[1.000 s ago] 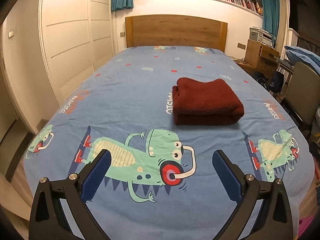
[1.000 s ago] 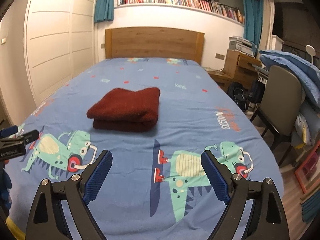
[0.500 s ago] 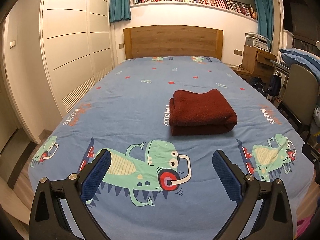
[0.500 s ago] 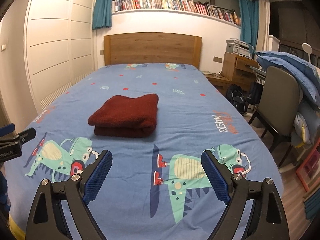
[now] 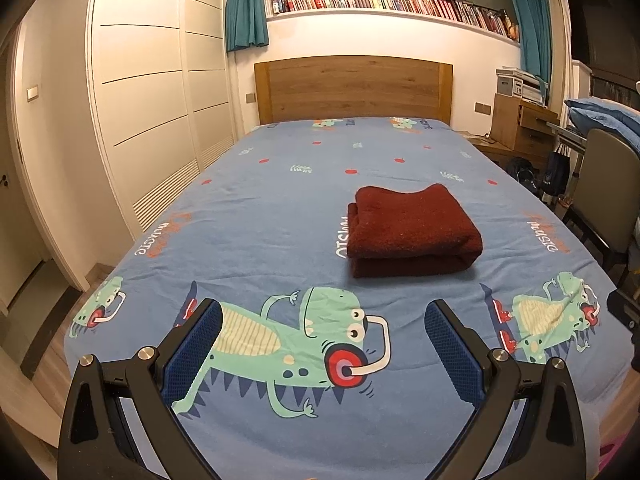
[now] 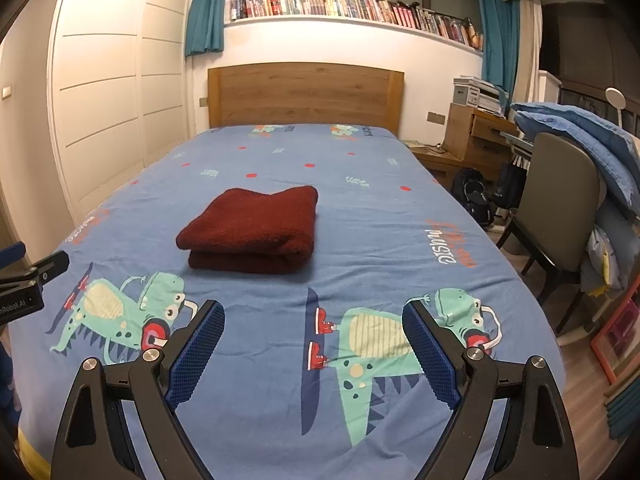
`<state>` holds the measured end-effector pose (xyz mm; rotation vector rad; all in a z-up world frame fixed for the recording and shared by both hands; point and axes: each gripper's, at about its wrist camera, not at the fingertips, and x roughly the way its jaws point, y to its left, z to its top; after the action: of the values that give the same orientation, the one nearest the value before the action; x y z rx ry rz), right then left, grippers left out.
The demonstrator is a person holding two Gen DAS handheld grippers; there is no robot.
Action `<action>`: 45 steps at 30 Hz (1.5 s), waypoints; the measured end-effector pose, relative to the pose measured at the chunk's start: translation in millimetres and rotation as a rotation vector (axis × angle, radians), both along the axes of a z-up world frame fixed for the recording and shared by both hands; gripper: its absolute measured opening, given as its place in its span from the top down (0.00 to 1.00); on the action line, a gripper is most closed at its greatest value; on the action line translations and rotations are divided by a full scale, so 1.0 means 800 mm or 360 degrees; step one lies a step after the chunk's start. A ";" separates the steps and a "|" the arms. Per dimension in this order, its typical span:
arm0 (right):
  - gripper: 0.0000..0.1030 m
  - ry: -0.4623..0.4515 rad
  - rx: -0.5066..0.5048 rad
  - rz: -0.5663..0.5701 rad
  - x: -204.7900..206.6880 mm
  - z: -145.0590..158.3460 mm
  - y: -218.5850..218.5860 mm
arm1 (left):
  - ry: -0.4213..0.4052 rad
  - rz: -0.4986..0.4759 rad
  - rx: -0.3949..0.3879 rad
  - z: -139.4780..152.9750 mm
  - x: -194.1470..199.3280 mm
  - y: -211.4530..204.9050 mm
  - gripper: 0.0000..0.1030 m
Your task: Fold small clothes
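Observation:
A dark red folded cloth (image 5: 412, 232) lies in a neat stack on the blue dinosaur-print bed sheet (image 5: 260, 220), and it also shows in the right wrist view (image 6: 254, 232). My left gripper (image 5: 323, 312) is open and empty, held back over the foot of the bed, well short of the cloth. My right gripper (image 6: 313, 312) is open and empty too, near the foot of the bed, with the cloth ahead and to its left. The left gripper's body (image 6: 24, 284) shows at the left edge of the right wrist view.
A wooden headboard (image 5: 352, 88) stands at the far end. White wardrobe doors (image 5: 152, 100) line the left side. A grey chair (image 6: 560, 208) with blue bedding (image 6: 592, 140), a wooden desk (image 6: 472, 136) and a dark bag (image 6: 472, 196) stand to the right.
Both grippers have drawn back and tilted up from the bed, so the folded cloth looks farther off and more of the room shows. Both stay open and empty.

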<state>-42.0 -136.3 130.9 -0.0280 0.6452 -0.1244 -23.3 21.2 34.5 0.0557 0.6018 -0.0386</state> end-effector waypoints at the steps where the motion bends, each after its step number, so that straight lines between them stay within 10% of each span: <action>1: 0.11 0.0002 0.0000 0.0001 0.001 0.000 0.000 | 0.0002 -0.0002 -0.0010 0.000 0.001 0.000 0.03; 45: 0.11 0.0164 -0.0007 0.0001 0.037 -0.039 0.002 | 0.0071 -0.0006 -0.0123 -0.021 0.031 0.016 0.03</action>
<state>-12.4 -134.6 100.1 -0.0391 0.7476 -0.1246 1.9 33.9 17.8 -0.0193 0.6444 -0.0672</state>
